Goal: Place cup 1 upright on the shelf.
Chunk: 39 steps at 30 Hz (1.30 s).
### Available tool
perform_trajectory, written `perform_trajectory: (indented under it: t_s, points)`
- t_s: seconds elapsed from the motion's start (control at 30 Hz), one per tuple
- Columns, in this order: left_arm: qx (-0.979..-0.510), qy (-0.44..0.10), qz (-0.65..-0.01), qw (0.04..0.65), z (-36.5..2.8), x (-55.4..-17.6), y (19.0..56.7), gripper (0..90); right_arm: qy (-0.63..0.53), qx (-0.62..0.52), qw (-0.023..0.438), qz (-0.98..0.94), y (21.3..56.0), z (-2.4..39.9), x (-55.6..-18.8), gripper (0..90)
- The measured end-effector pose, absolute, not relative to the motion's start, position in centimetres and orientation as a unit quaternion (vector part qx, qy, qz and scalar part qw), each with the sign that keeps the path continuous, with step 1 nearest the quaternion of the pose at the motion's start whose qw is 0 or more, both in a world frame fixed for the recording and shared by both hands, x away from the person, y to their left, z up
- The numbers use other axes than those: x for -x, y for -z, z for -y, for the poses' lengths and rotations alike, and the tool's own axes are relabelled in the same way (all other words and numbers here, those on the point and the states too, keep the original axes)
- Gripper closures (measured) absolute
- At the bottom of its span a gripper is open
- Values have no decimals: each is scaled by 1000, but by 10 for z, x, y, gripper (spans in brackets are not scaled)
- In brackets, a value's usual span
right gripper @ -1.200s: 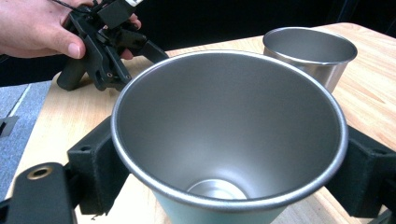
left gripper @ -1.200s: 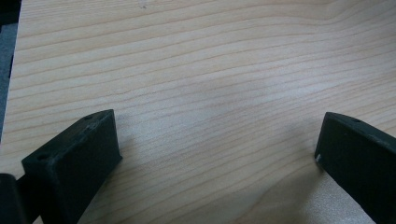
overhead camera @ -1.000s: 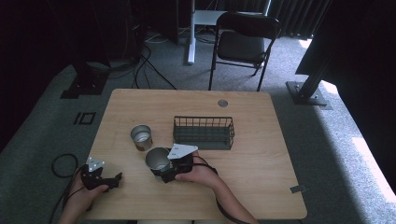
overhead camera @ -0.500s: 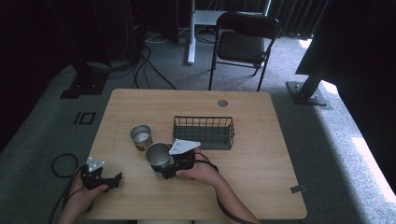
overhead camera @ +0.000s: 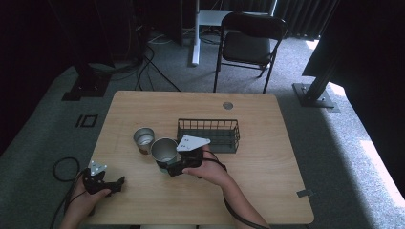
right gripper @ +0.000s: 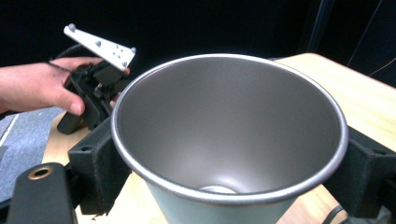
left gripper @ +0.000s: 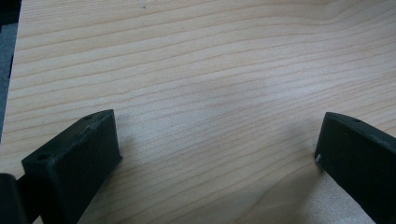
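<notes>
A steel cup (overhead camera: 164, 150) with a pale green outside is held a little above the wooden table (overhead camera: 267, 181), tilted toward me, with my right gripper (overhead camera: 168, 163) shut on its wall. In the right gripper view the cup (right gripper: 229, 140) is empty and sits between both black jaws. A second steel cup (overhead camera: 143, 139), brownish outside, stands upright just left of it. My left gripper (overhead camera: 113, 183) rests near the table's front left corner; in the left gripper view it (left gripper: 215, 154) is open over bare wood.
A black wire basket (overhead camera: 208, 135) stands right behind my right hand, near the table's middle. A round grommet (overhead camera: 228, 105) sits at the far edge. A folding chair (overhead camera: 248, 45) and cables are on the floor beyond the table.
My right gripper has carried the pale green cup away from me, up beside the second cup. The left gripper has stayed where it was.
</notes>
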<state>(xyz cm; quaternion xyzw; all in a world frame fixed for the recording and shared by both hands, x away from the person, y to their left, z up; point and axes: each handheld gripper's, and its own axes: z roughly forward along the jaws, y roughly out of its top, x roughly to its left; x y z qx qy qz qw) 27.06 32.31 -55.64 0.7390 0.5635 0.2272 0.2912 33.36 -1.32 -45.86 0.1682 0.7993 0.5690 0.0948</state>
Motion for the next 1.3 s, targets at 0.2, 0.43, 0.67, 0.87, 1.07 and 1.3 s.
perform_trajectory:
  t_s: [0.2,0.43,0.67,0.87,1.07,1.3]
  points:
    - [-739,-227,-564,291,-323,-271,556,4,-573,-174,97,-795,446,15,-336,127]
    - [-739,-227,-564,291,-323,-271,556,4,-580,-178,111,-787,429,17,-341,127]
    - [-739,-226,-564,291,-323,-271,556,4,-596,-202,124,-767,413,26,-347,127]
    - [-739,-226,-564,291,-323,-271,556,4,-594,-217,152,-759,401,39,-352,127]
    - [-739,-226,-564,291,-323,-271,556,4,-591,-234,181,-751,391,54,-357,127]
    - [-739,-227,-564,291,-323,-271,556,4,-586,-271,216,-733,383,70,-366,127]
